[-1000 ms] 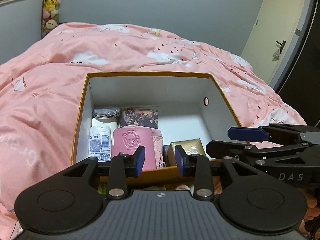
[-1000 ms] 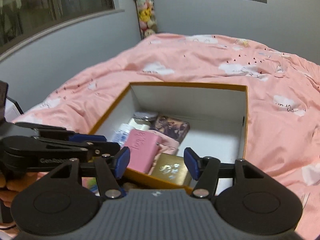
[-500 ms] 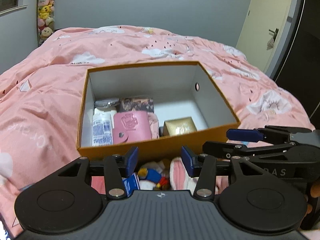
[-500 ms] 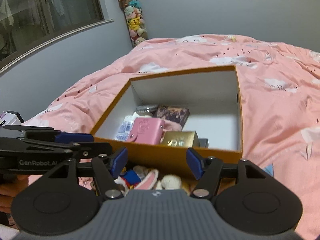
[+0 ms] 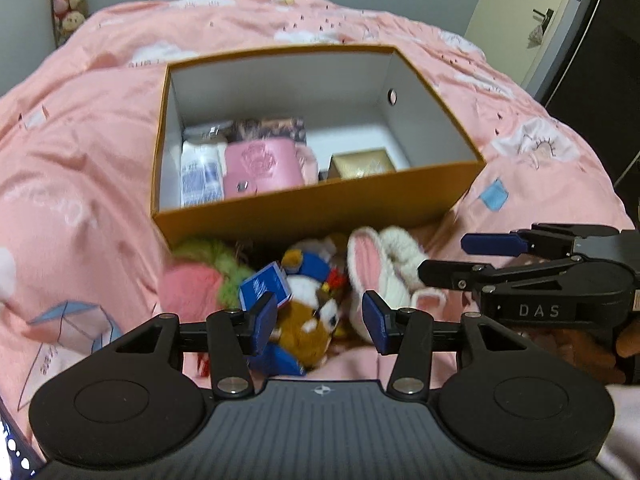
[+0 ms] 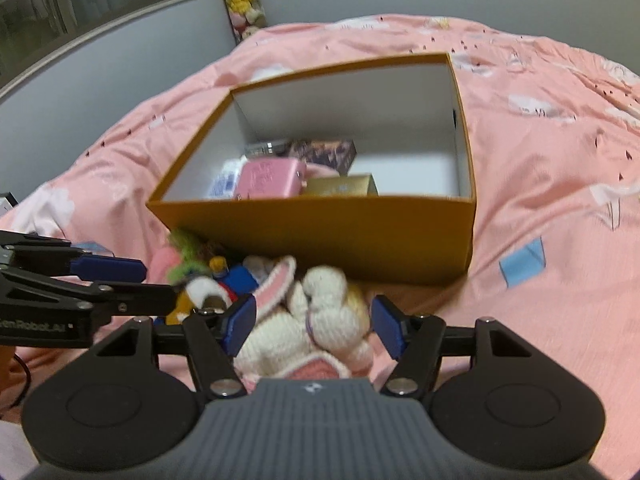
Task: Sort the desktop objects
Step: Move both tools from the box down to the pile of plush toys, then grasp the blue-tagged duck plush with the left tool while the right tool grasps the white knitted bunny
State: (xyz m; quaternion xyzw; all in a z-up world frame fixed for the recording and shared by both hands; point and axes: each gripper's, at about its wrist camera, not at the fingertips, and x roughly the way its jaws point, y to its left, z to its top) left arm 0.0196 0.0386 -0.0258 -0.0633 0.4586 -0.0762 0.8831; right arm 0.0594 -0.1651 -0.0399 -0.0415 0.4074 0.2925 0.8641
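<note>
Dropped back from over the box [image 5: 316, 208] toward the toy pile on the pink bedspread [image 5: 80, 184] since a second ago. Left gripper [image 5: 320, 322] spread wide over the brown plush [image 5: 308, 332], nothing pinched; right gripper [image 6: 314, 326] open, straddling the white rabbit [image 6: 320, 320]. Best lowered straight, closed on the body, not an ear. Box wall just beyond; free room only upward.
</note>
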